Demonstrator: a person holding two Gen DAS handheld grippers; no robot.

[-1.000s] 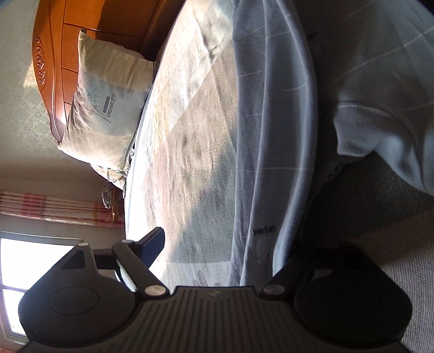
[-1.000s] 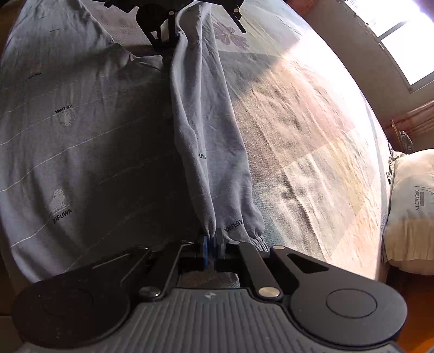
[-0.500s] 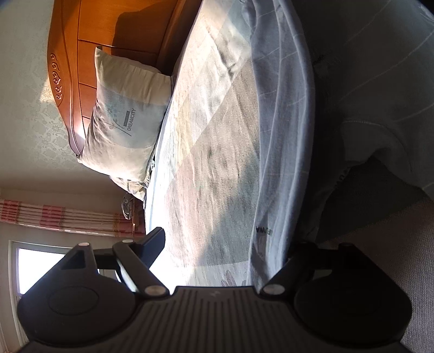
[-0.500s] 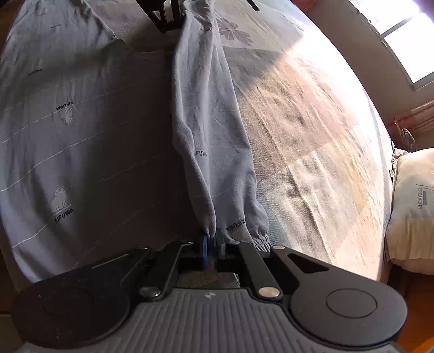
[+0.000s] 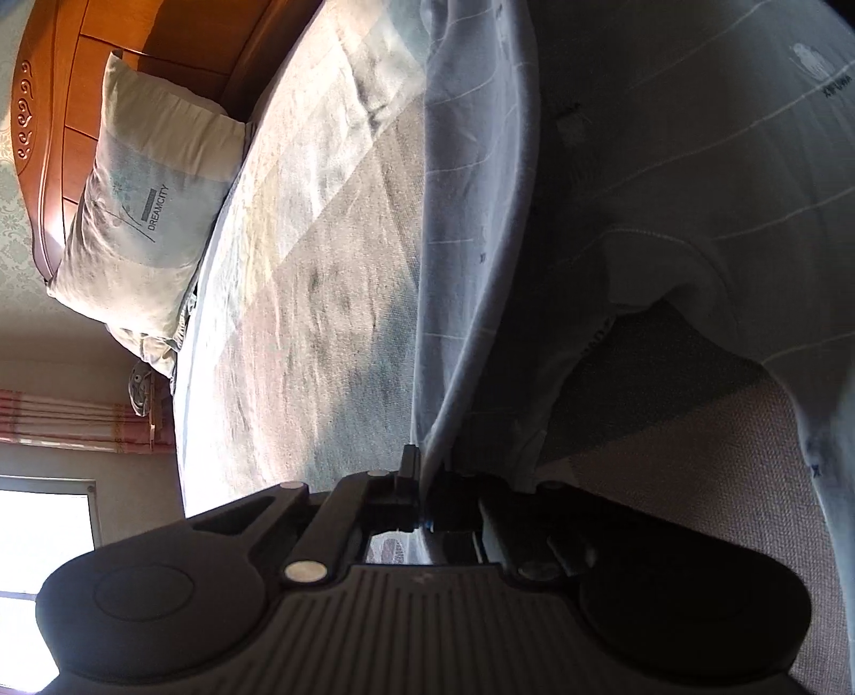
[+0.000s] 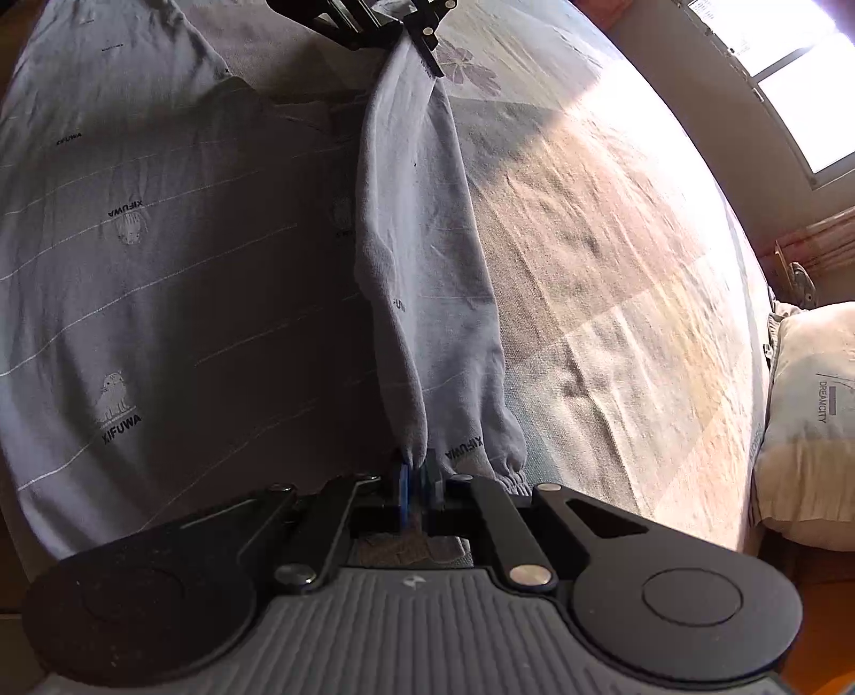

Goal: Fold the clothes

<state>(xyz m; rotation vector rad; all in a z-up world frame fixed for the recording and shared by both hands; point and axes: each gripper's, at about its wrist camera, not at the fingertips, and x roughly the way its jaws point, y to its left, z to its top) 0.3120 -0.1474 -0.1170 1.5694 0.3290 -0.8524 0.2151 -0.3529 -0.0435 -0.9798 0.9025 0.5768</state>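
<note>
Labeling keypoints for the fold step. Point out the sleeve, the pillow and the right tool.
sleeve (image 6: pixel 422 251): right wrist view, mid-length of the raised grey sleeve.
pillow (image 5: pixel 149 198): left wrist view, printed face near the lettering.
right tool (image 6: pixel 418 476): right wrist view, between the fingertips shut on the sleeve's cuff end.

Garment (image 6: pixel 160 278): pale blue-grey, thin white stripes, small animal prints
Bed cover (image 6: pixel 614 278): beige-grey blocks, flower motif
Headboard (image 5: pixel 59 107): orange-brown wood

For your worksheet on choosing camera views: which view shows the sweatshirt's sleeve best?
The right wrist view. The sleeve runs its whole length there, from the right claw shut on the cuff end to the left claw shut on its top. The left wrist view shows it only edge-on, as a narrow fold rising from the claw.
</note>
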